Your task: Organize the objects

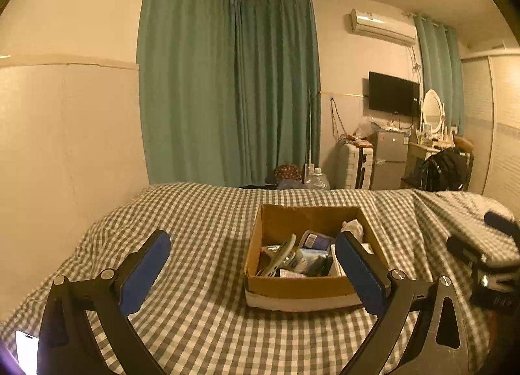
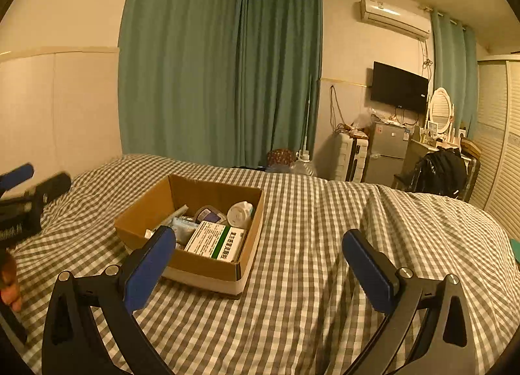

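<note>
An open cardboard box point(image 2: 208, 264) sits on a bed covered in a grey-and-white checked sheet point(image 2: 308, 245), holding a green-and-white medicine carton point(image 2: 216, 241), a white roll point(image 2: 240, 212), a small dark pouch point(image 2: 208, 213) and other packets too jumbled to tell apart. The left hand-held gripper point(image 1: 252, 264) hovers above the sheet with its blue-padded fingers spread wide and nothing between them, the box lying just ahead toward its right finger. The right hand-held gripper point(image 2: 256, 254) is likewise wide open and empty, the box near its left finger. Green curtains point(image 2: 208, 66), a wall-mounted television point(image 2: 399, 87) and an air conditioner point(image 2: 395, 16) fill the room behind.
</note>
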Motion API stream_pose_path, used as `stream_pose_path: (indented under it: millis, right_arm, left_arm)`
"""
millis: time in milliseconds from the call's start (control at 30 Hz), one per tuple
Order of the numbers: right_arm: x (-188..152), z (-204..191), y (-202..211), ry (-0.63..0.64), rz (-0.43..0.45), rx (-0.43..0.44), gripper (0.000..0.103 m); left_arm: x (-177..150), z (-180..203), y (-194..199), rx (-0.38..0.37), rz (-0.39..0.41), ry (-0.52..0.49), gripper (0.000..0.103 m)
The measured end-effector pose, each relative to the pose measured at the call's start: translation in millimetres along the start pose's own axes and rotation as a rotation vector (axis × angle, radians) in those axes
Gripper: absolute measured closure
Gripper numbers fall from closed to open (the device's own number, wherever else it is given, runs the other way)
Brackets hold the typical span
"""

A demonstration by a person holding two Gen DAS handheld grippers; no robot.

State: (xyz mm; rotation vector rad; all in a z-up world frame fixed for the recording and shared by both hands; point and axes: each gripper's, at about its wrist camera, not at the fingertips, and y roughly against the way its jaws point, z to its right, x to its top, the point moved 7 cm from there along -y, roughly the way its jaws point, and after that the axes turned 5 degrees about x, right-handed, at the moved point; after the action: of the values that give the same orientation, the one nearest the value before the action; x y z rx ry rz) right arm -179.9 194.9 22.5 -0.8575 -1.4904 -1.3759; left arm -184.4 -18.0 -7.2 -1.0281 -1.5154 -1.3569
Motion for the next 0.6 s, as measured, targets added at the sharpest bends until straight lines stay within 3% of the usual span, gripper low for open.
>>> stream_pose_path:
  millis: [600]
  right_arm:
    - [0.0,9.9,6.6,-0.028,0.021,-0.04,0.0]
  left_arm:
    - [-8.9,0.2,-1.1,-0.012,-0.026,-0.002,0.0]
